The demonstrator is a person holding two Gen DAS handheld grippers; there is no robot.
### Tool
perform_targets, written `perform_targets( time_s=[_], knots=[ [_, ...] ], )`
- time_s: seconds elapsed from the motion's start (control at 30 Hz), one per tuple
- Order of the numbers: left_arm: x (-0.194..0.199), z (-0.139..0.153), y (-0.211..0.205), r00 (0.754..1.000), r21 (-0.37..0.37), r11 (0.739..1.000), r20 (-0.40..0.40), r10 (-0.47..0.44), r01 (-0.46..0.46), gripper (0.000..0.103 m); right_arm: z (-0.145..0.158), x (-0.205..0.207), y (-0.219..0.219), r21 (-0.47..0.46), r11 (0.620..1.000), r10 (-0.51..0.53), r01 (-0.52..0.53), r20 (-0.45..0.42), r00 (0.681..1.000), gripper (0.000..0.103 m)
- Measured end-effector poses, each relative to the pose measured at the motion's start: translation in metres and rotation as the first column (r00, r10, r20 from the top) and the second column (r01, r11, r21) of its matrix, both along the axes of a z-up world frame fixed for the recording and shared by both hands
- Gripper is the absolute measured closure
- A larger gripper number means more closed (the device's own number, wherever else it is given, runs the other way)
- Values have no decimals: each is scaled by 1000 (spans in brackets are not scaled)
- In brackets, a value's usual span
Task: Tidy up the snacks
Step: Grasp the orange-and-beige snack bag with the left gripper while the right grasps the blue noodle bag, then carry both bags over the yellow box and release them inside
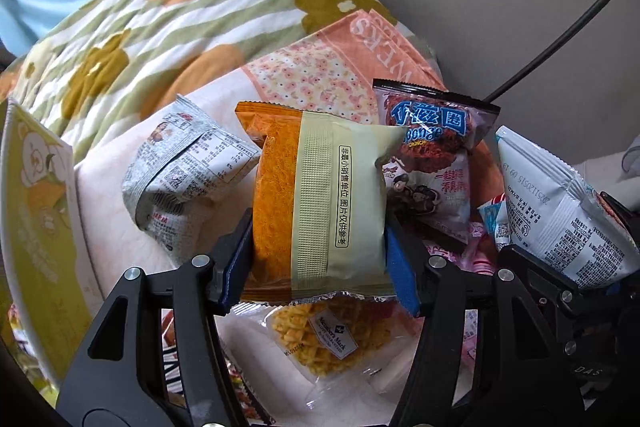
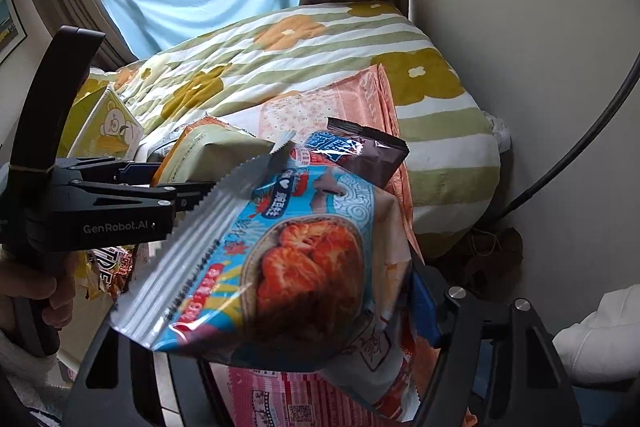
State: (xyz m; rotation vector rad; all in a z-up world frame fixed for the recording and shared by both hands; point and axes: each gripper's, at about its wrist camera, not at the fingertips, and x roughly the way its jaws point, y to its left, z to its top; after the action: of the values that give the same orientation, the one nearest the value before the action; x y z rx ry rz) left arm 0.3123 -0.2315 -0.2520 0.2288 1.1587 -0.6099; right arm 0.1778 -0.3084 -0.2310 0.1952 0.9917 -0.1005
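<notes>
My left gripper [image 1: 320, 247] is shut on an orange and cream snack packet [image 1: 316, 203], held upright above the snack pile; it also shows in the right wrist view [image 2: 212, 147]. My right gripper [image 2: 280, 307] is shut on a silver and blue packet with a red food picture [image 2: 280, 267]; its white back shows in the left wrist view [image 1: 560, 211]. Behind stand a purple Bonge packet [image 1: 432, 147] and a crumpled silver packet [image 1: 188, 171]. A clear bag of yellow snacks [image 1: 328, 343] lies below my left gripper.
A yellow-green box [image 1: 36, 219] stands at the left. A flowered striped quilt [image 2: 320, 59] and a pink patterned cloth [image 1: 320, 75] lie behind the snacks. A wall and a black cable [image 2: 580, 147] are at the right. More packets lie underneath [image 2: 304, 395].
</notes>
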Motion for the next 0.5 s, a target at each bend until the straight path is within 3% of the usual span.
perform_targets(
  time_s=[0.27, 0.5],
  knots=[
    [-35, 56, 38, 988, -73, 991, 93, 120, -114, 47, 39, -10, 15, -19, 995, 99, -98, 75, 992, 36],
    [-54, 110, 94, 950, -123, 961, 165, 266, -248, 47, 80, 6, 44, -7, 975, 221, -223, 147, 964, 36]
  ],
)
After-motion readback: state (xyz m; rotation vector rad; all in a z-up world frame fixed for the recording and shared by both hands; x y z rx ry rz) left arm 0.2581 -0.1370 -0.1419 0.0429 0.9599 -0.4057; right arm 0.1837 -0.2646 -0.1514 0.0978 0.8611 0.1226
